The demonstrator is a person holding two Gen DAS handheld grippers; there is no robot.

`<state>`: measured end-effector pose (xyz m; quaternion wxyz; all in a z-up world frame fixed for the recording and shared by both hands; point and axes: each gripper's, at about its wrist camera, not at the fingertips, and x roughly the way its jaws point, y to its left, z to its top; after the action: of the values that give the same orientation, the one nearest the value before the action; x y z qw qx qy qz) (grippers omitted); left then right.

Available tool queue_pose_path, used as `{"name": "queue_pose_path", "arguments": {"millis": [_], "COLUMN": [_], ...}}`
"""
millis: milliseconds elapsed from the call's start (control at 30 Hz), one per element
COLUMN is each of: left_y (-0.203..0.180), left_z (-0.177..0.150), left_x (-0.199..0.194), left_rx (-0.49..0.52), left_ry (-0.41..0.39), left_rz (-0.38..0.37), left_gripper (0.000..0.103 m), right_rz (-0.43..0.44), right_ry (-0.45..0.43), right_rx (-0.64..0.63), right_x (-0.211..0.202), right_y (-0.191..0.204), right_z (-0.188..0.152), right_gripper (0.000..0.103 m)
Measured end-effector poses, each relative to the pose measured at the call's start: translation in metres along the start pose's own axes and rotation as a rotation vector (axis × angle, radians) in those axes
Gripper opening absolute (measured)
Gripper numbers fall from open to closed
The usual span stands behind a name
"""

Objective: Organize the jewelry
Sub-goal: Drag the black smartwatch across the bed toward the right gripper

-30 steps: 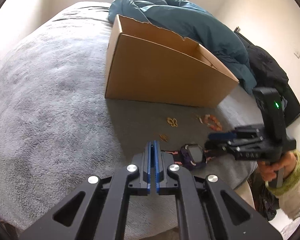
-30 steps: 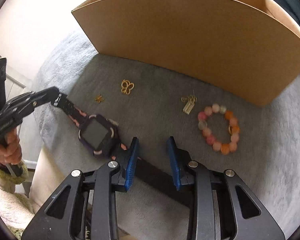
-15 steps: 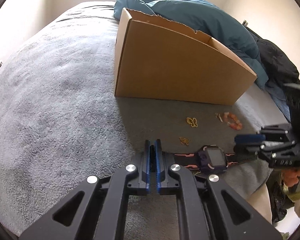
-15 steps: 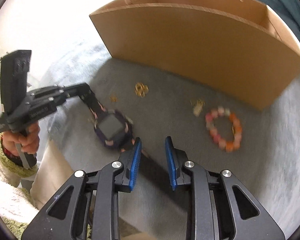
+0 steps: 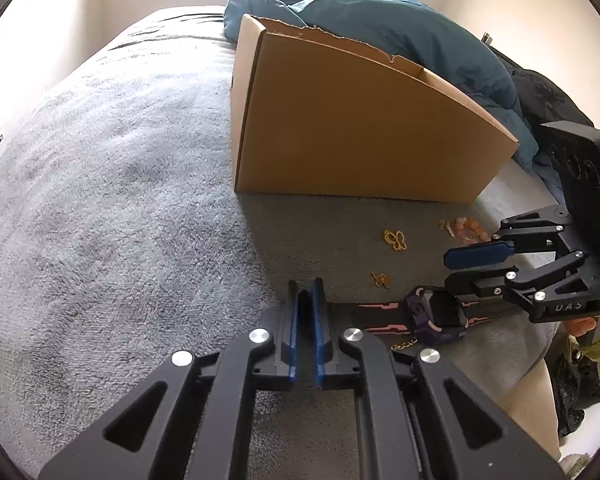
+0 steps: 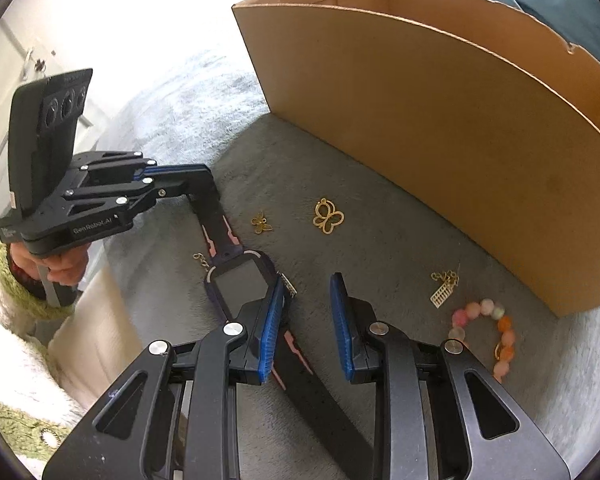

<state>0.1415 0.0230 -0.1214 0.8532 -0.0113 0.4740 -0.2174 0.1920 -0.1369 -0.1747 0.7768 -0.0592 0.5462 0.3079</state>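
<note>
- Two views: in the left wrist view, the left gripper (image 5: 307, 312) pinches one end of the smartwatch (image 5: 434, 314) strap, keeping it flat on the grey blanket (image 5: 100, 200).
- In the right wrist view, the right gripper (image 6: 306, 314) hangs part open over the watch's other strap, holding nothing, likely about to grab it. The cardboard box (image 6: 440, 140) waits close behind.

Reading "GenRobot.AI" in pale letters on the black side of the left gripper (image 6: 204, 196) in the right wrist view, and only the partial letters "DAS" on the right gripper (image 5: 472, 266) body.
</note>
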Motion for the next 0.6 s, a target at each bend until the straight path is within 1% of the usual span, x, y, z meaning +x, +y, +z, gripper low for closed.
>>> {"name": "queue_pose_path", "arguments": {"millis": [100,167,200,333,500,600], "left_y": [0.001,0.003,0.003,0.005,0.005,0.006], "left_z": [-0.001,-0.001,-0.001,-0.002,-0.001,0.0], "left_x": [0.001,0.002,0.002,0.003,0.002,0.003], "left_rx": [-0.004,-0.004,-0.007,-0.009,0.002,0.003], "left_ry": [-0.001,0.0,0.001,0.003,0.005,0.005], "left_rz": [-0.003,0.0,-0.003,-0.007,-0.004,-0.003], "left_gripper": [0.006,0.006,0.006,0.007,0.007,0.007], "right_rz": [-0.021,-0.053,-0.057,-0.094,-0.052,-0.016], "right_ry": [0.002,0.019,0.026,0.026,-0.013,-0.012], "right_rx": [-0.012,-0.016,-0.018,-0.036,0.001,-0.007], "right_x": [0.002,0.009,0.012,0.018,0.005,0.004], "right_y": [-0.001,-0.002,-0.002,0.002,-0.003,-0.003], "right_z": [0.0,0.001,0.001,0.0,0.002,0.002], "right_gripper": [0.025,0.021,0.021,0.018,0.019,0.02]}}
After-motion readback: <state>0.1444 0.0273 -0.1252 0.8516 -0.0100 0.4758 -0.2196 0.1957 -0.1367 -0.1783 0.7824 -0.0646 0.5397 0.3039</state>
